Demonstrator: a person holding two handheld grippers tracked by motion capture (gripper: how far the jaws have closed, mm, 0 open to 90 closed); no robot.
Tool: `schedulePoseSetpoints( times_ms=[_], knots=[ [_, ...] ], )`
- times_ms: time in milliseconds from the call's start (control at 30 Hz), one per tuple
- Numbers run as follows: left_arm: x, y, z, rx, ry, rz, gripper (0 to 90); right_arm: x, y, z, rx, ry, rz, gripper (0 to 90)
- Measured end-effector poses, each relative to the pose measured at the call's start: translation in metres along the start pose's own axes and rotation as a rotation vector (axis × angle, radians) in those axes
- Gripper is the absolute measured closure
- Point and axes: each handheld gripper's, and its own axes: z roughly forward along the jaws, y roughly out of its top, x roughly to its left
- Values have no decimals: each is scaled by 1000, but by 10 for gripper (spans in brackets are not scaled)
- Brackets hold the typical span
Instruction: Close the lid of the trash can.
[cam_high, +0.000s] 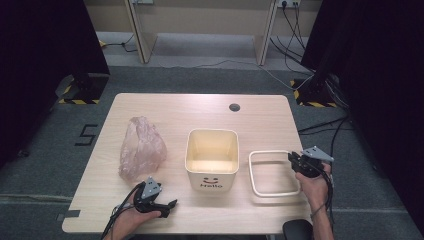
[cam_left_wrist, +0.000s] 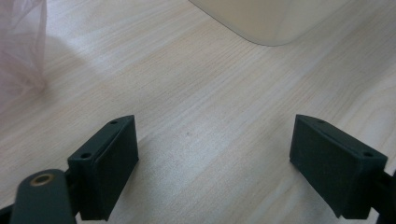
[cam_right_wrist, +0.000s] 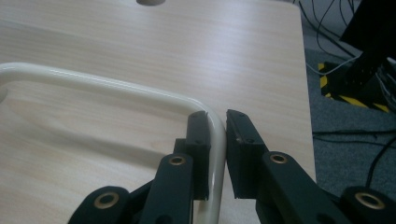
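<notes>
A pale wooden table (cam_high: 165, 107) with rounded corners and a small dark round hole (cam_high: 234, 107) near its far edge stands on grey carpet (cam_high: 200, 75). Black curtains close in both sides of the room, light wooden legs of other furniture stand behind, and black cables run over the floor at the right past yellow-and-black striped stand feet (cam_high: 79, 101). In the middle of the table sits an open cream bin (cam_high: 212, 157) with a smiling face and the word "Hello" on its near wall. Left of it lies a crumpled, see-through pink plastic bag (cam_high: 141, 146); right of it lies a cream rounded-square ring (cam_high: 274, 173), flat on the wood. The right gripper (cam_high: 294, 159) is clamped on the ring's right side near its far corner, the thin rail pinched between both pads in the right gripper view (cam_right_wrist: 215, 154). The left gripper (cam_high: 167, 206) rests low over the table's near edge, jaws spread wide over bare wood (cam_left_wrist: 215, 144), holding nothing. In the left gripper view the bag is cut off at the top left corner and just a rounded lower corner of the bin shows. The bin's inside floor is hard to make out.
</notes>
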Motion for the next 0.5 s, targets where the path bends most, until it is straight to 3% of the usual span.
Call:
schedulePoseSetpoints(
  times_ms=[367,500],
  knots=[
    [-1,-1,-1,-4,8,1,160,2,12,-8,-48,12,-14,803],
    [-3,0,-3,-18,25,24,165,2,21,-15,-70,22,-15,803]
  ],
)
